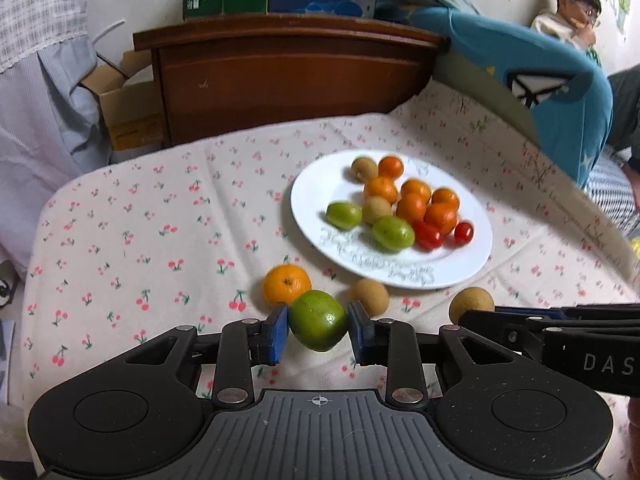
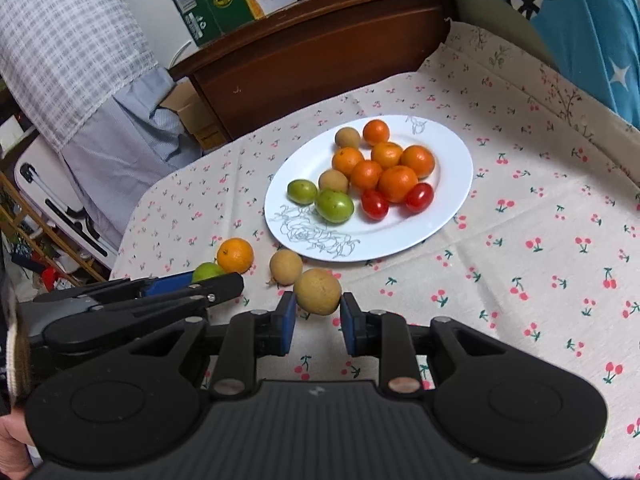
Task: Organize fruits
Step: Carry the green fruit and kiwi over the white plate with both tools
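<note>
A white plate (image 1: 460, 264) (image 2: 448, 216) on the cherry-print cloth holds several oranges, two green fruits, two brown longans and two red tomatoes. My left gripper (image 1: 319, 330) is shut on a green fruit (image 1: 318, 320), held just above the cloth; it also shows in the right wrist view (image 2: 206, 271). My right gripper (image 2: 318, 320) is shut on a brown longan (image 2: 318, 291), which shows in the left wrist view (image 1: 471, 303). Loose on the cloth near the plate lie an orange (image 1: 286, 284) (image 2: 235, 255) and another longan (image 1: 370, 297) (image 2: 285, 266).
A dark wooden headboard (image 1: 280, 72) stands behind the table, with cardboard boxes (image 1: 128, 112) to its left. A blue cushion (image 1: 540, 80) leans at the right edge. A person (image 1: 576, 8) sits at the far right. The table edge falls away on the left.
</note>
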### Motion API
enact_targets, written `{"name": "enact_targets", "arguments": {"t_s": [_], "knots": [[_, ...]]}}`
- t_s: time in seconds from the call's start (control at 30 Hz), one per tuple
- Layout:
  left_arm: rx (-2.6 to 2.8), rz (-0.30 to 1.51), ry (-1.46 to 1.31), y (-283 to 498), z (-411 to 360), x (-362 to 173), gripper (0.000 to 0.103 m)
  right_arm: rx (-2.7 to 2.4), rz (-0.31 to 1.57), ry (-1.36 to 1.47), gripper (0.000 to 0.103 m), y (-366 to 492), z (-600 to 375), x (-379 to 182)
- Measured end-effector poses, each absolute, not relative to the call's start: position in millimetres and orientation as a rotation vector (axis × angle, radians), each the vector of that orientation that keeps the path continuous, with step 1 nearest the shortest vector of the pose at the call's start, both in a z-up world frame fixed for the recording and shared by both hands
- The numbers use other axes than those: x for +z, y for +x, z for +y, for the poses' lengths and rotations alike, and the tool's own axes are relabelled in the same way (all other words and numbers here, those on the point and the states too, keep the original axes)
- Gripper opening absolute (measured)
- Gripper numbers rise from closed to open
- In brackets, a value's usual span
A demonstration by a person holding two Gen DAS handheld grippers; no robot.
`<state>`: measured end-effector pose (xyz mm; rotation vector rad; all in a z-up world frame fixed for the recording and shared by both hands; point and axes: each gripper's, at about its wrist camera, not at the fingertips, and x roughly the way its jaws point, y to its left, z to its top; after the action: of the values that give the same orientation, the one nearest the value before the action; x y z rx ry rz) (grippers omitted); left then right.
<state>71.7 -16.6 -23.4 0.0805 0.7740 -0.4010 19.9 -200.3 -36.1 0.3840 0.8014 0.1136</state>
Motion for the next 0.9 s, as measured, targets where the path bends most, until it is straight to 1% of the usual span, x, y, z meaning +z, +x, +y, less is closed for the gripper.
{"name": "enact_targets", "arguments": {"t_s": [0.4, 0.67, 0.9], "knots": [[-0.443, 0.698, 0.052, 87, -21, 11, 0.029, 0.105, 0.698, 0.4, 0.024, 33, -232, 3], [-0.458, 0.681, 0.072, 107, -26, 20, 0.029, 0.108, 0.686, 0.405, 0.024, 51, -247, 10], [-0.46, 0.702, 0.074, 134, -35, 16, 0.029, 0.105, 0.693, 0.397, 0.024, 74, -253, 8]]}}
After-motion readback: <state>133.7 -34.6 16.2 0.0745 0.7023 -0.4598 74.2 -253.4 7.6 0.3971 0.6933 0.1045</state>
